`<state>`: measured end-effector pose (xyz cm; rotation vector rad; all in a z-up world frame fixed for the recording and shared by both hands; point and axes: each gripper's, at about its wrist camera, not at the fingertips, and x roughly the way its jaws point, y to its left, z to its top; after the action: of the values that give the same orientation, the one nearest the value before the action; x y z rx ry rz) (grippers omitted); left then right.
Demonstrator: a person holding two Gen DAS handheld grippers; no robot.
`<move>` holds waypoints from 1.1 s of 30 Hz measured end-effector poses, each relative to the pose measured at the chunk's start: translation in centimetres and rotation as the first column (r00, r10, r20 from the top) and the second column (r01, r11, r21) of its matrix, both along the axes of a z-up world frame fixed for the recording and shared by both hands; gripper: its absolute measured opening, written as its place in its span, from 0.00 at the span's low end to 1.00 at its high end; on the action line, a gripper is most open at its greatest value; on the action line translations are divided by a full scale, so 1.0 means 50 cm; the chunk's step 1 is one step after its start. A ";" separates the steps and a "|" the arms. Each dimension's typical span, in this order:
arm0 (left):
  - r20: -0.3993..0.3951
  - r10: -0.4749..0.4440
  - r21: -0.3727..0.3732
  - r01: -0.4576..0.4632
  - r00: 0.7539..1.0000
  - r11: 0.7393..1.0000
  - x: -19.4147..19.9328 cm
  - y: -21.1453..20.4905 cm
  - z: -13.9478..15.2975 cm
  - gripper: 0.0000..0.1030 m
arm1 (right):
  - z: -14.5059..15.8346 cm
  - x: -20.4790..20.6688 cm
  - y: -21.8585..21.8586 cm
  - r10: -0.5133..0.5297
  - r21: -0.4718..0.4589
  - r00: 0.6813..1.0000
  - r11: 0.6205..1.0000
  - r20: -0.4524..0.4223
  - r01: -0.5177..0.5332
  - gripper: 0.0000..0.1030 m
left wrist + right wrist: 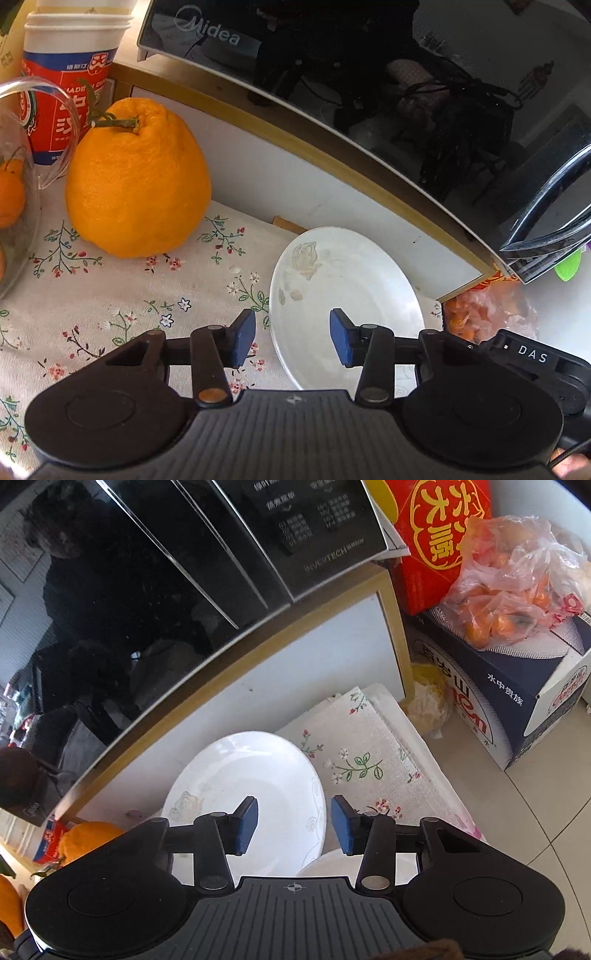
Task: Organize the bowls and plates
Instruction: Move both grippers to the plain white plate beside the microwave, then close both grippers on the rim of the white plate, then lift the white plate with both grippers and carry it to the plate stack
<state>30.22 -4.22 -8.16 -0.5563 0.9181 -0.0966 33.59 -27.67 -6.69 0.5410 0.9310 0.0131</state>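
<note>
Between the blue pads of the left claw, spread wide and gripping nothing, sits the near rim of a white plate (faint smears on it). Right claw likewise agape, empty, over the same plate's right edge. Plate rests on the floral tabletop, beside a large orange, below a black Midea oven.

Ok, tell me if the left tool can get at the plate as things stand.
Probably yes: the left tool is open right over the plate rim, nothing between them; the orange sits well aside.
</note>
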 end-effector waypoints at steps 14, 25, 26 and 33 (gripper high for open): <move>-0.048 -0.012 -0.064 0.008 0.999 0.998 0.021 0.003 -0.050 0.12 | -0.048 0.019 0.027 0.021 -0.109 1.000 0.994 -0.006 -0.021 0.16; 0.023 -0.033 0.036 0.032 0.999 0.999 -0.004 0.001 -0.002 0.11 | -0.025 0.004 0.008 0.040 -0.040 0.999 0.998 0.001 -0.040 0.06; 0.024 -0.032 0.044 0.031 0.999 0.999 -0.009 0.004 0.002 0.11 | -0.021 0.000 0.006 0.037 -0.030 0.999 0.999 0.001 -0.037 0.06; 0.086 -0.058 0.058 0.053 0.995 0.997 -0.037 0.005 0.070 0.11 | 0.048 -0.047 -0.013 0.031 0.014 0.999 0.999 0.035 -0.032 0.06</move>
<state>28.36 -3.98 -4.64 -0.4713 0.8481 -0.1443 31.22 -28.33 -4.30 0.5383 0.9064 0.0573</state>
